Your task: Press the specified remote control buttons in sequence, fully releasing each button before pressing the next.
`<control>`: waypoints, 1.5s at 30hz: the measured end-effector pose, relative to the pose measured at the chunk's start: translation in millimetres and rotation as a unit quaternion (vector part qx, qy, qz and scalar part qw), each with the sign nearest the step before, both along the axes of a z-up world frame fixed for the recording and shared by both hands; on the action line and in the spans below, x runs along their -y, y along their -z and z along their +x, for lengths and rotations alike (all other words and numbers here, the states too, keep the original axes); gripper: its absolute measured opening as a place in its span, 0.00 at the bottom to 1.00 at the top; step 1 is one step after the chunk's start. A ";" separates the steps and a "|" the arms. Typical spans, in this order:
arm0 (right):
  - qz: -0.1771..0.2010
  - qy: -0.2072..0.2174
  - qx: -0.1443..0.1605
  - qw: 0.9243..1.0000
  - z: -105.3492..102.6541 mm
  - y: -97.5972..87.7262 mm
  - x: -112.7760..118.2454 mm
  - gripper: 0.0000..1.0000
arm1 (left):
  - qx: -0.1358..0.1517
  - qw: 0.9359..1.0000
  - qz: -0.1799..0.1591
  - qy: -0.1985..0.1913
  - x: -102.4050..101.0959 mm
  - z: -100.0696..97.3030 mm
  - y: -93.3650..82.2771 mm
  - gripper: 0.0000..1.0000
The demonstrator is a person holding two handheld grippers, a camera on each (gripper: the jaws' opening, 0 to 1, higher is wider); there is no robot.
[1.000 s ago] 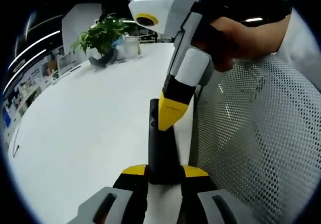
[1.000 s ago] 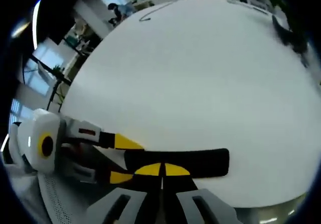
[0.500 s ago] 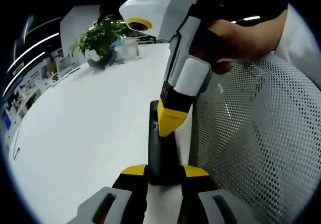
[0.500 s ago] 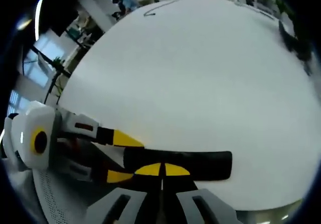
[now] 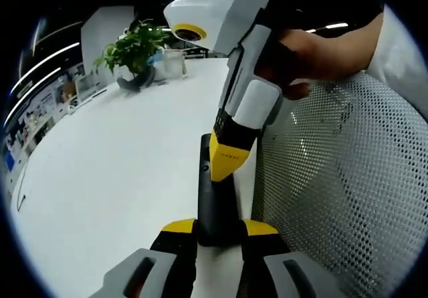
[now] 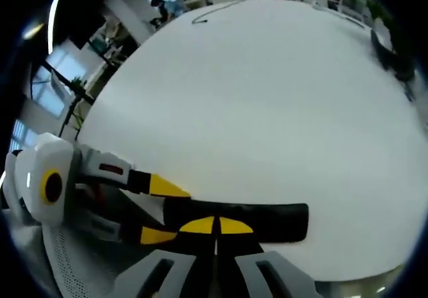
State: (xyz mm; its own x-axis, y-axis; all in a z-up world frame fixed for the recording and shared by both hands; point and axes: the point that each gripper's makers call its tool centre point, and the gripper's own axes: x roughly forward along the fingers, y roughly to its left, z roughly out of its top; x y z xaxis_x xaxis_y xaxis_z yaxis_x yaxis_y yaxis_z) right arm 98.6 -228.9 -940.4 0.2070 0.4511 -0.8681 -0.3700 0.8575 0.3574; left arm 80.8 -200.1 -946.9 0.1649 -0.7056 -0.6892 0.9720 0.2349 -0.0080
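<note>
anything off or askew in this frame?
Nothing stands out. The left tool holds one end of the black remote, flat on the white table by its edge. The right tool has its closed tips on top of the remote. Nothing spilled or damaged.

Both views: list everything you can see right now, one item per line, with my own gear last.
Remote: one, black, lying on the table near its edge, one end between the left claw's tips.
Table: one, white, large, under the remote.
Plant: one, green, in a dark pot at the table's far side.
Glass: one, clear, beside the plant.
Chair: one, white mesh, next to the table edge.
Cable: one, thin and dark, at the table's far edge in the right gripper view.
Left claw: yellow-tipped, shut on the remote's end.
Right claw: yellow-tipped, tips together, pointing down onto the remote.
Hand: one, gripping the right claw's handle.
</note>
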 end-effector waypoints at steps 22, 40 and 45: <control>-0.007 -0.031 0.009 0.999 -4.0 -1.7 -10.0 0.00 | 0.002 1.000 -0.001 0.000 0.9 0.6 0.0 0.25; -0.001 -0.030 0.019 0.999 -2.9 -0.2 -9.3 0.00 | 0.000 1.000 0.000 -0.008 1.5 1.4 0.1 0.25; 0.004 -0.023 0.012 1.000 -3.2 -1.9 -10.2 0.00 | -0.001 1.000 0.003 -0.016 1.9 1.6 0.1 0.25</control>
